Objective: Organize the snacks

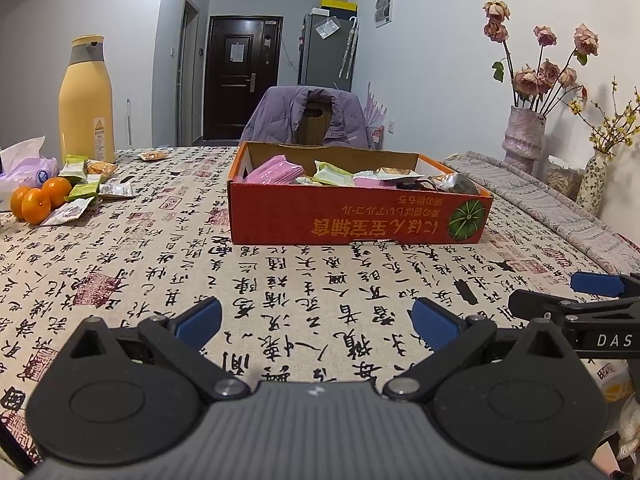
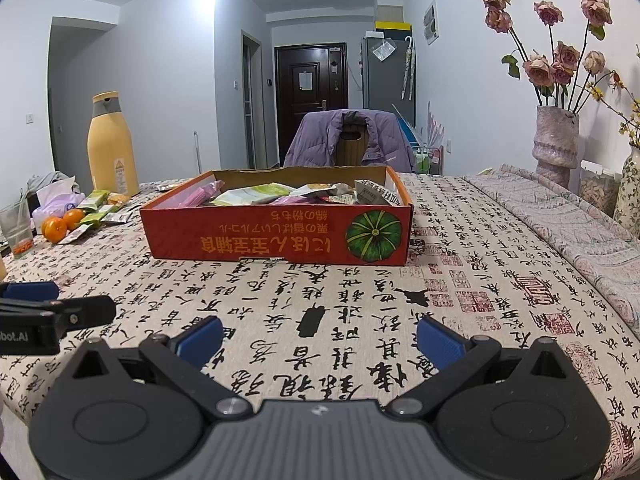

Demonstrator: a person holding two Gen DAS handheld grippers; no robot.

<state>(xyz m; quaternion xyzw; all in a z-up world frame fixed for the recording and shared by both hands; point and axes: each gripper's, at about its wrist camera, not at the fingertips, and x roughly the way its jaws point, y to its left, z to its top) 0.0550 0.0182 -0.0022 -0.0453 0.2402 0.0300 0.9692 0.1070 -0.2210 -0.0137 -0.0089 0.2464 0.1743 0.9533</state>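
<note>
A red cardboard box with a green pumpkin picture sits mid-table, holding several snack packets in pink, green and silver wrappers. More loose snack packets lie at the far left beside oranges. My left gripper hovers low over the tablecloth in front of the box, open and holding nothing. My right gripper is likewise open and holding nothing, nearer the box's right half. Each gripper shows at the edge of the other's view.
A tall yellow bottle, three oranges, a tissue pack and a glass stand at the left. Vases with dried flowers line the right wall. A chair with a purple jacket is behind the table.
</note>
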